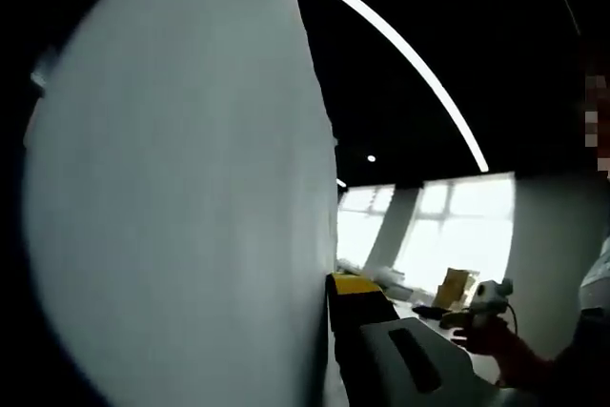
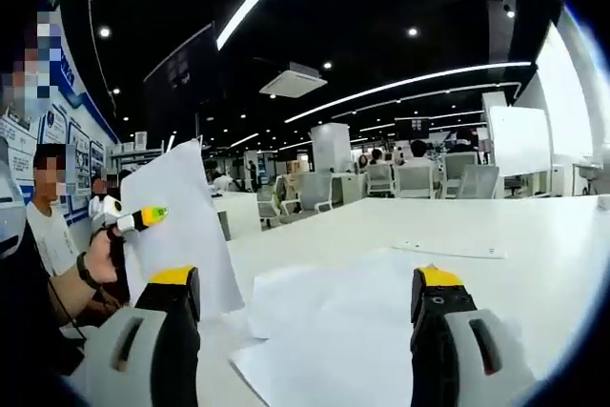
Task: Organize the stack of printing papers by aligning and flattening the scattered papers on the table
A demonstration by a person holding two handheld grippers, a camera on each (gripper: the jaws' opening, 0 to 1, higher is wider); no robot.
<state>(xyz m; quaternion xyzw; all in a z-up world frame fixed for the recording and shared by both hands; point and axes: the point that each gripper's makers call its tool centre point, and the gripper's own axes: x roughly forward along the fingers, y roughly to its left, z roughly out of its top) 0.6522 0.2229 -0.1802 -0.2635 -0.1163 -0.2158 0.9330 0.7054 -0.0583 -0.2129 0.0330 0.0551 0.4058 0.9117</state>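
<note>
Right gripper view: our left gripper (image 2: 152, 214) pinches one sheet (image 2: 181, 226) upright.
Our right gripper (image 2: 305, 307) gapes empty above scattered papers (image 2: 334, 331); next, we judge, lay it squarely on them.

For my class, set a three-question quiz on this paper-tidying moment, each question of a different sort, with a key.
1. True or false: the left hand-held gripper holds a sheet of paper up off the table.
2. Multiple choice: the right hand-held gripper is (a) shut on a sheet, (b) open above loose sheets, (c) resting on a chair.
3. Fill in: the scattered papers on the table are ____ in colour.

Key
1. True; the left gripper view has the raised sheet close beside its jaw.
2. b
3. white
</note>
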